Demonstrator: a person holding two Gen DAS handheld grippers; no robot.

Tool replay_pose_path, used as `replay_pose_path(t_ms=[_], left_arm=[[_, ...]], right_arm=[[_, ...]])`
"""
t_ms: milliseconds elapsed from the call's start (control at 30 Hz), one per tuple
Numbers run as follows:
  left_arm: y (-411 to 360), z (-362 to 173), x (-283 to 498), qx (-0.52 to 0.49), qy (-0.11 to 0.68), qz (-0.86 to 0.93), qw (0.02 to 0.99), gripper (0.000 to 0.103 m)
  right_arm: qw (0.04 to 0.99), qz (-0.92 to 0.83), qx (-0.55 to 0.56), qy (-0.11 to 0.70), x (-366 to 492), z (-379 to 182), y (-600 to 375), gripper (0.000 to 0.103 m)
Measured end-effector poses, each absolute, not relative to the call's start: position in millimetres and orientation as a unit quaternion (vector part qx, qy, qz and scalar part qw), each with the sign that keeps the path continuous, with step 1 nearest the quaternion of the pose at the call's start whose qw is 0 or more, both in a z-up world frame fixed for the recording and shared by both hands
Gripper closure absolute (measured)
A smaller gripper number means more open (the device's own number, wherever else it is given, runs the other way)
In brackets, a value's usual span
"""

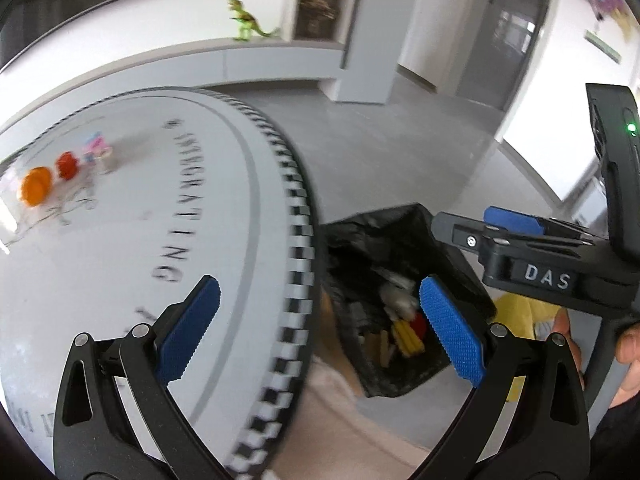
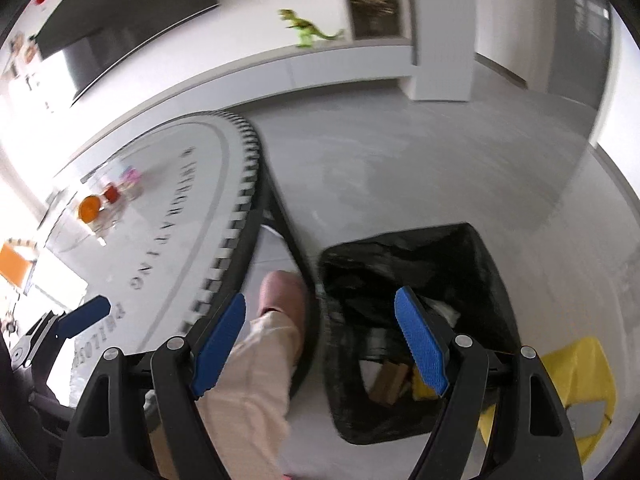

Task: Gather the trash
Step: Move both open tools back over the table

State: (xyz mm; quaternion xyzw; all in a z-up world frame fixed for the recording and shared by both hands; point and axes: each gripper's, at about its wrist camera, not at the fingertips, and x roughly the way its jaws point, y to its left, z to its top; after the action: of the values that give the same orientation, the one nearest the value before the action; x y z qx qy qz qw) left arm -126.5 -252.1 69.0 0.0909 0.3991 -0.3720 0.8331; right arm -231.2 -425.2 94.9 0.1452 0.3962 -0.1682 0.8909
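Note:
A black-lined trash bin stands on the floor beside the round table; several scraps lie inside it, yellow, red and white. It also shows in the right wrist view. My left gripper is open and empty, over the table edge and the bin. My right gripper is open and empty, above the bin's near rim; it shows from the side in the left wrist view. An orange cap, a red piece and a pink item lie on the far side of the table.
The table has a black-and-white checked rim. A yellow object lies on the floor to the right of the bin. A person's leg and pink slipper stand between table and bin. A green toy dinosaur stands on a far ledge.

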Motion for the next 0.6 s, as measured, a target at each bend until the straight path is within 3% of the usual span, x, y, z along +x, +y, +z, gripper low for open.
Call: replay_pose_path(t_ms=[467,600], left_arm=[[-148,70,-65,0.028,0.402,-0.277,0.872,0.006],[-113,65,-39,0.001,0.405,-0.24,0.882,0.006]], right_arm=[[0.905,-0.042,0.108,0.41,-144,102,-335,0.025],[0.905,-0.022,0.084,0.416,-111,98,-313,0.032]])
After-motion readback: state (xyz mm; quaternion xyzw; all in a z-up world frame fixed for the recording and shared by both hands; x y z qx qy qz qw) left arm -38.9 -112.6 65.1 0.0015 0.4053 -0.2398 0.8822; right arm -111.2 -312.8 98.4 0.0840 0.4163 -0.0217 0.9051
